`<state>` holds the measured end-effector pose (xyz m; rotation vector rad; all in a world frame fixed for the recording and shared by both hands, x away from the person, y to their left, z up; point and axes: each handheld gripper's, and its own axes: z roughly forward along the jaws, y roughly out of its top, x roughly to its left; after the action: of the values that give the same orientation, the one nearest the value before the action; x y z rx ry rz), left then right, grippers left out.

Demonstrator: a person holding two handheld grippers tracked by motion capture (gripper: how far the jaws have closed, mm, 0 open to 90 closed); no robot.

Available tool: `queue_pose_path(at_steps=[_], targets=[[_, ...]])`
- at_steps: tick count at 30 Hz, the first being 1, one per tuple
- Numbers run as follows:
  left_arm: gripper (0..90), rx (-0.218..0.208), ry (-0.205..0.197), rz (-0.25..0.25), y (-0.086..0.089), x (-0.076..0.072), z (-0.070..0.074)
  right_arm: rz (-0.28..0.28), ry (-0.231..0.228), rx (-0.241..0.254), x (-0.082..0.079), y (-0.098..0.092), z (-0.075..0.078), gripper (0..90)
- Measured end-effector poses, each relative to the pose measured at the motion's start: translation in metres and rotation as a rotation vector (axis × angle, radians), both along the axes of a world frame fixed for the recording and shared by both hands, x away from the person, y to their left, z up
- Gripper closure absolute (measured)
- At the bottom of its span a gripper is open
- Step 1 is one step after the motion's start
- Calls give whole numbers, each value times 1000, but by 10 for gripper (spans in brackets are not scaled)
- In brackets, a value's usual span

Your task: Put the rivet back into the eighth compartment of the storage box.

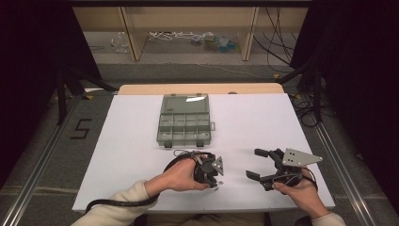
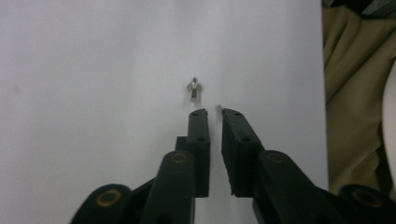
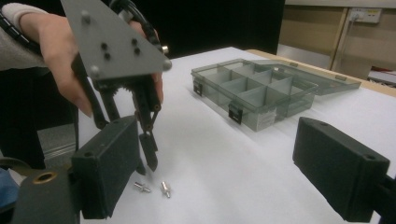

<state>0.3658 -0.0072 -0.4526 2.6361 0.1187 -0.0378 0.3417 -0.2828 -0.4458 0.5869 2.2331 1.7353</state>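
Two small metal screws, one [image 3: 142, 187] beside the other [image 3: 165, 188], lie on the white table sheet [image 1: 131, 141] near its front edge. My left gripper [image 1: 216, 182] points down at them, its tips [image 3: 148, 161] just above the table. In the left gripper view its jaws [image 2: 214, 112] stand a narrow gap apart with nothing between them, and one screw [image 2: 194, 88] lies just beyond the tips. My right gripper [image 1: 254, 163] rests to the right, open wide and holding nothing [image 3: 219, 154]. A grey clear compartment box [image 1: 159, 132] sits mid-table with its lid [image 1: 185, 103] folded back.
The box [image 3: 261, 119] has several dividers, and I can make out nothing inside them. Bare white sheet lies between the box and both hands. Beige cloth [image 2: 355, 84] borders the table's front edge. A wooden shelf frame [image 1: 134, 33] and floor cables stand beyond the far edge.
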Motion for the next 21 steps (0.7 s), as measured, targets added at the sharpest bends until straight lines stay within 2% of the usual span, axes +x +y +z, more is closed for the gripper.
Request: queue_pose_path(at_steps=[2, 3, 6, 7, 8, 9, 10, 11, 13, 14, 16, 18, 21], targets=[[692, -2, 19, 3, -3, -4, -3, 5, 1, 2, 0, 1, 0, 158], [656, 10, 26, 1, -5, -5, -3, 7, -3, 11, 0, 1, -1, 158], [618, 43, 27, -2, -9, -7, -9, 8, -3, 13, 1, 1, -1, 158], [621, 64, 20, -11, -11, -5, -9, 7, -3, 12, 1, 1, -1, 158], [628, 61, 28, 5, -12, -6, -11, 7, -3, 11, 1, 1, -1, 158], [636, 88, 20, -11, -12, -3, -10, 7, -3, 10, 1, 1, -1, 158], [661, 66, 36, 24, -13, -4, -11, 5, -6, 16, 1, 2, -1, 158], [676, 69, 40, 28, -14, -4, -11, 7, -5, 11, 1, 1, -1, 158], [725, 89, 23, 27, -15, -3, -10, 7, -6, 10, 1, 1, -1, 158], [744, 121, 5, -2, -15, -2, -9, 6, -7, 15, 1, 1, -1, 158], [774, 139, -13, -11, -17, -4, -8, 5, -7, 14, 1, 2, -1, 158], [815, 148, -16, -8, -18, -5, -8, 6, -5, 9, 0, 1, -1, 158], [818, 142, -3, 3, -17, -4, -8, 7, -3, 11, 0, 1, -1, 158]])
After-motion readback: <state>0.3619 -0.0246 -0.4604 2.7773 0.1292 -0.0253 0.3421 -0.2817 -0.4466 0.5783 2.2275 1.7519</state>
